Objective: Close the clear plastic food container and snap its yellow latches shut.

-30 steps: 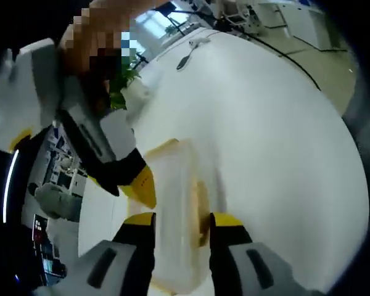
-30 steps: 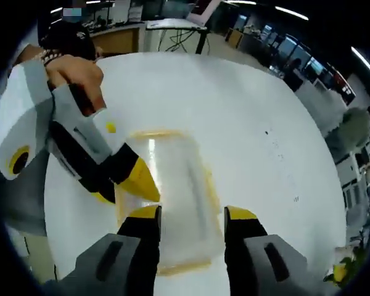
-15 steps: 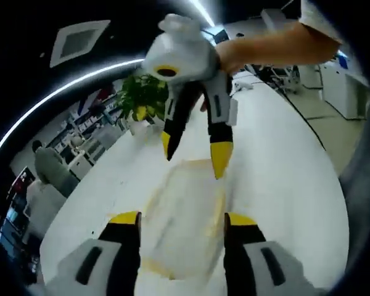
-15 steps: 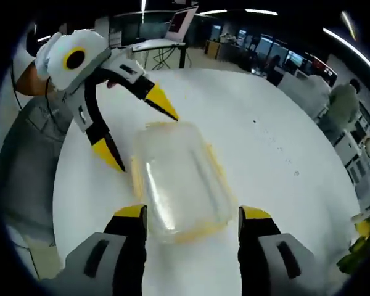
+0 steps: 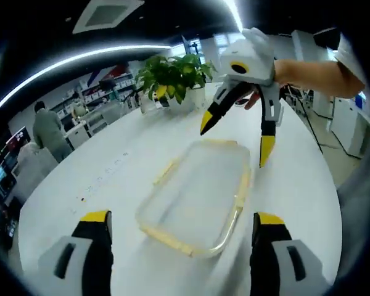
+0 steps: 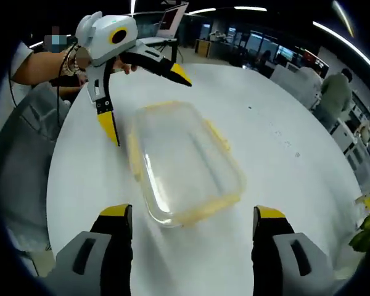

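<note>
Sitting flat on the round white table (image 6: 283, 185), the clear food container (image 6: 184, 166) with its lid on and yellow latches (image 6: 217, 134) along the edges, lying near the middle of the right gripper view and likewise in the left gripper view as container (image 5: 197, 196) on table (image 5: 296, 185), slightly blurred in both. Hovering on opposite ends of it, both claws spread wide and gripping nothing: right gripper (image 6: 191, 217) rising from 6 o'clock with its yellow-tipped jaws standing well outside the container's near end, not touching it; left gripper (image 5: 182, 221) doing the same from 6 o'clock in its own view, jaws far apart on either side of the near end. Showing up at 11 o'clock in the right gripper view, the left gripper (image 6: 145, 98), held in a hand (image 6: 77, 58), jaws splayed open above the container's far end, one tip pointing toward 3 o'clock, the other toward 6. Appearing at 1 o'clock in the left gripper view, the right gripper (image 5: 235, 137), again open and empty, just past the far end. Standing beyond at 12 o'clock, a potted plant (image 5: 172, 71); a person (image 5: 49, 129) at 9 o'clock among desks.
</note>
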Demonstrator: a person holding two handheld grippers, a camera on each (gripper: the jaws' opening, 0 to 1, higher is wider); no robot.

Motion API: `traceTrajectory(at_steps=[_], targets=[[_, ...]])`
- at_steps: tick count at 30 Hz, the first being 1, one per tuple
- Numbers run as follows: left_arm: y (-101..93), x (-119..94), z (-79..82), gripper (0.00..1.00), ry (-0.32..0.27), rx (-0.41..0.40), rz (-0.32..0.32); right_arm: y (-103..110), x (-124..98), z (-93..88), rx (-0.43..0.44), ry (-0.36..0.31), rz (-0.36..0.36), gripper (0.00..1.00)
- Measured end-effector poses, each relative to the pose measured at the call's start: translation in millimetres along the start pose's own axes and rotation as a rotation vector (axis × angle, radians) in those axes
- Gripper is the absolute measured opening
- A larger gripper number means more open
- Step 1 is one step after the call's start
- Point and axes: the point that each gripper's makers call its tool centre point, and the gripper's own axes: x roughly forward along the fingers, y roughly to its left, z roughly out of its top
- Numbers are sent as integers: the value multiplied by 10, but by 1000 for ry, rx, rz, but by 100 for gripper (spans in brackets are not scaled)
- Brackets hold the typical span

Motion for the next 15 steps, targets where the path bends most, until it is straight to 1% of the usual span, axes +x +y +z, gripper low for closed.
traceTrajectory(at_steps=[1,3,5,6,7,9,10,11,12,13,15], targets=[[28,23,-45,88,23,10,8,-6,21,-6,6,0,-5,76],[31,72,-75,85,35,20,9,14,52,-3,19,-5,-6,74],[14,94,-94,83,42,8,-7,26,78,21,31,-21,-10,74],[-20,111,-90,83,35,-44,-22,29,106,21,41,-27,-12,74],[-19,120,-66,83,16,-55,-25,28,125,14,47,-26,-14,75],[2,140,-65,82,4,-90,-16,31,164,-14,49,-18,-18,74],[-17,151,-81,82,14,-113,-27,47,171,-15,56,-16,-13,72],[-56,165,-86,81,20,-157,-46,81,184,3,67,-20,1,69],[-64,171,-75,79,13,-166,-49,105,197,36,69,-37,9,68],[-17,179,-61,79,3,-159,-23,86,226,17,73,-20,-8,68],[-29,180,-62,79,2,-162,-24,48,233,-9,58,-3,-34,64]])
